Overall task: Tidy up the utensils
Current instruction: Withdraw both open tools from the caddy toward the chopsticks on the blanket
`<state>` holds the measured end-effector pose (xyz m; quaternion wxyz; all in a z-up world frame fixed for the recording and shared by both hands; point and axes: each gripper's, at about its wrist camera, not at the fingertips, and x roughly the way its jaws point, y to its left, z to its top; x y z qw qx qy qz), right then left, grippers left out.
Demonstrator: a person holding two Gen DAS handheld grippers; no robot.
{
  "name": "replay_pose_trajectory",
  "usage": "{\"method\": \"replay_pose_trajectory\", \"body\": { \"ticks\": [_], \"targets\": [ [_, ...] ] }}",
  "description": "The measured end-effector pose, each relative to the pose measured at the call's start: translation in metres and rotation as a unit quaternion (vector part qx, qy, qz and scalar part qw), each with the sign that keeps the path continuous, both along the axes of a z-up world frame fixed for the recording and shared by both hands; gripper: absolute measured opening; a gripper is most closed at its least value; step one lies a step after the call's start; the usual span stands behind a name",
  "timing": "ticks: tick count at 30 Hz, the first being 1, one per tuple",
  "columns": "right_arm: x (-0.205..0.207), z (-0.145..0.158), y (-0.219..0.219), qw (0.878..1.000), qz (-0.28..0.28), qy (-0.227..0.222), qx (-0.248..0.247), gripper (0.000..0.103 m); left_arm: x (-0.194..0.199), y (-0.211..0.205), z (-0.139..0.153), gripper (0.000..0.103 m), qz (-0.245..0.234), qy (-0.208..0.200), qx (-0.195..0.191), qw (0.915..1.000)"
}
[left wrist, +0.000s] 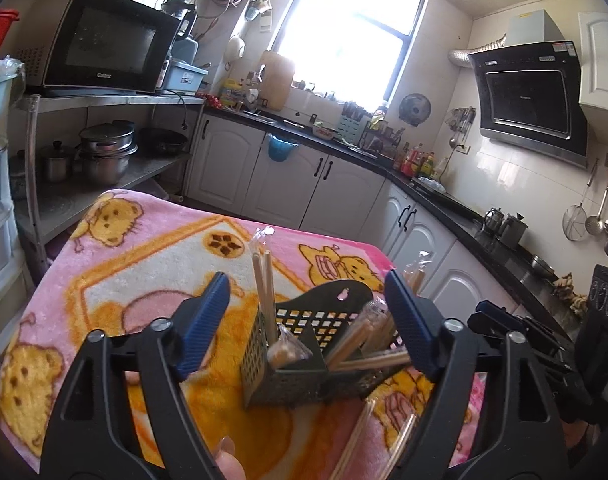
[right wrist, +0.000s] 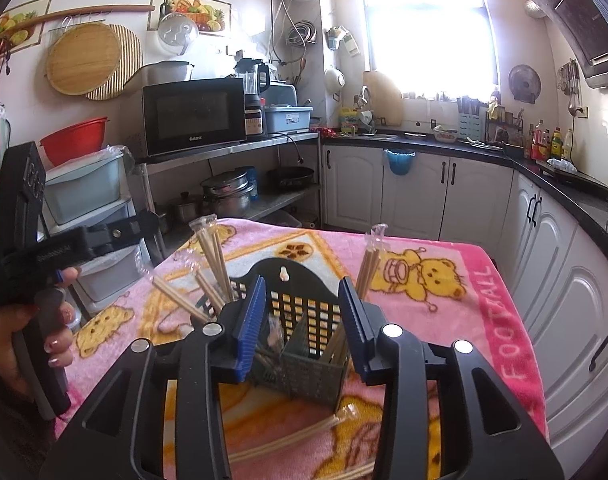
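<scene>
Left wrist view had the left gripper (left wrist: 305, 320) spread wide and empty, hovering over the black caddy (left wrist: 304, 344) on the pink blanket (left wrist: 144, 264). Right gripper (right wrist: 300, 324) was also released, nothing between its fingers, lined up on the same caddy (right wrist: 300, 344) from the near side. Left hand (right wrist: 28, 336) showed at the edge of the right wrist view, wrapped around its tool's handle.

Progress, judged from how things lay: mostly done. Several wrapped chopstick pairs (right wrist: 210, 256) already stood in the caddy's compartments, leaning out left and right; another bunch (right wrist: 369, 264) leaned out of the right side. Exact compartment per bunch was hard to tell.

Left over: loose chopsticks (right wrist: 288, 438) lay flat on the blanket just in front of the caddy, near the camera, also visible low in the left view (left wrist: 367, 436). At least two or three pairs, count unclear.

Likely next job was picking those up and dropping them in. Thin, slick wrappers on soft fleece probably meant a fiddly pinch.
</scene>
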<state>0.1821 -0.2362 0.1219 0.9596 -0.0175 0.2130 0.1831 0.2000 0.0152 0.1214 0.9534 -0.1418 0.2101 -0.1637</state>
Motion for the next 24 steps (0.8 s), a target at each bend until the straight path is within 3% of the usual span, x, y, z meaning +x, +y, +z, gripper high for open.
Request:
{"method": "replay_pose_trajectory", "body": {
  "ticks": [10,24],
  "targets": [
    [-0.015,-0.017,-0.011,1.0,-0.009,0.02,-0.003,0.041,-0.02,-0.003,-0.007,0.088,-0.009,0.004,0.005,0.9999],
    [-0.027,-0.052,-0.035,0.997,-0.03,0.066,-0.013,0.041,-0.036,-0.017,-0.035,0.089,-0.031,0.036,0.025,0.9986]
  ]
}}
